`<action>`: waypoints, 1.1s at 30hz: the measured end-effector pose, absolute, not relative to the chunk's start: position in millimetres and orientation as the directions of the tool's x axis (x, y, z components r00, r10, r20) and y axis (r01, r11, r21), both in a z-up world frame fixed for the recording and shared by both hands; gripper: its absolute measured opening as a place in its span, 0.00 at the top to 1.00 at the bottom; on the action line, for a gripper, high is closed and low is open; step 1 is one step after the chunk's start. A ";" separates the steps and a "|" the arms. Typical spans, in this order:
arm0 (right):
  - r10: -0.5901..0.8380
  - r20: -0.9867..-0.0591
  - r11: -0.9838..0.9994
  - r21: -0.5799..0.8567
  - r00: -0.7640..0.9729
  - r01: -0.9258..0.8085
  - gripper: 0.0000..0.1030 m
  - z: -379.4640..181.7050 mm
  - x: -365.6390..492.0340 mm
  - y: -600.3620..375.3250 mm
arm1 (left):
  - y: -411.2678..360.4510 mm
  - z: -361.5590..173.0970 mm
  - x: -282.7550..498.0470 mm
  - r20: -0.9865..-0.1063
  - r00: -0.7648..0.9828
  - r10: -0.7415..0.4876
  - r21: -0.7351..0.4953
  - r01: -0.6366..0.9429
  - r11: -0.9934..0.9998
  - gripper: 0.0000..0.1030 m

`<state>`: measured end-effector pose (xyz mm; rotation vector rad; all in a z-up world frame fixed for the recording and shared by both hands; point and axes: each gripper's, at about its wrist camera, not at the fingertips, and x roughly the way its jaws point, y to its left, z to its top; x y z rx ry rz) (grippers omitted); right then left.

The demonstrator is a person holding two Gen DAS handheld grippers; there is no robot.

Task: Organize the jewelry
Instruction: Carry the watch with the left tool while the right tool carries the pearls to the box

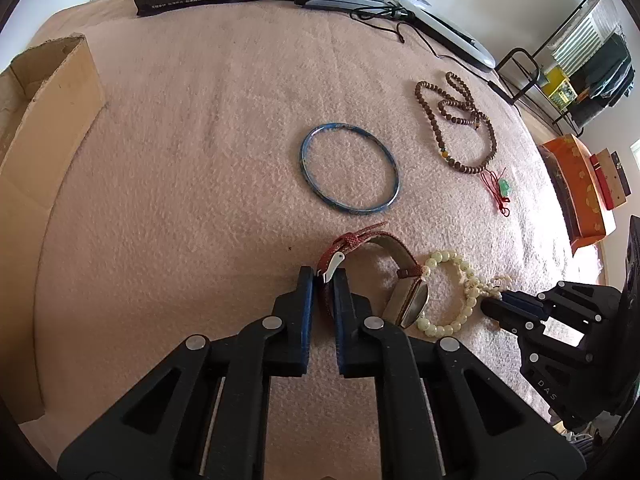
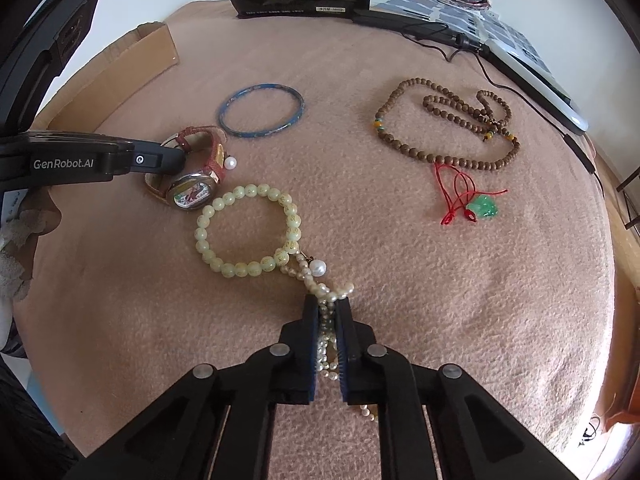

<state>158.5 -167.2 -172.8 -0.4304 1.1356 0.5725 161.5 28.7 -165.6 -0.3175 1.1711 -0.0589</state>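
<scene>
Watch (image 1: 394, 280) strap in left gripper (image 1: 324, 284) | pearl strand (image 2: 326, 312) in right gripper (image 2: 328, 308)

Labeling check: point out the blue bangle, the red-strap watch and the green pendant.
Blue enamel bangle (image 1: 390, 164): left wrist view, right rim.
Red-strap wristwatch (image 2: 192, 195): right wrist view, dial face.
Green jade-like pendant (image 2: 485, 207): right wrist view, pendant body.

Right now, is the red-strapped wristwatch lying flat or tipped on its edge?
Tipped on edge. The red-strapped wristwatch rests on its case rim, dial facing sideways, strap loop raised, with the left gripper shut on the strap.
</scene>
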 end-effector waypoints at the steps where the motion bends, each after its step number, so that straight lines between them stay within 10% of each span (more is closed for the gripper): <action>1: 0.206 -0.930 0.783 -0.031 0.305 -0.622 0.95 -172.2 158.4 -168.5 | 28.8 -164.2 161.6 -0.893 0.397 -0.213 -0.279 -0.118 0.953 0.94; 33: 0.384 -0.781 0.848 0.087 0.492 -0.522 0.96 -71.3 155.3 -182.3 | 56.5 -92.7 134.7 -0.801 0.555 -0.226 -0.333 -0.099 0.938 0.94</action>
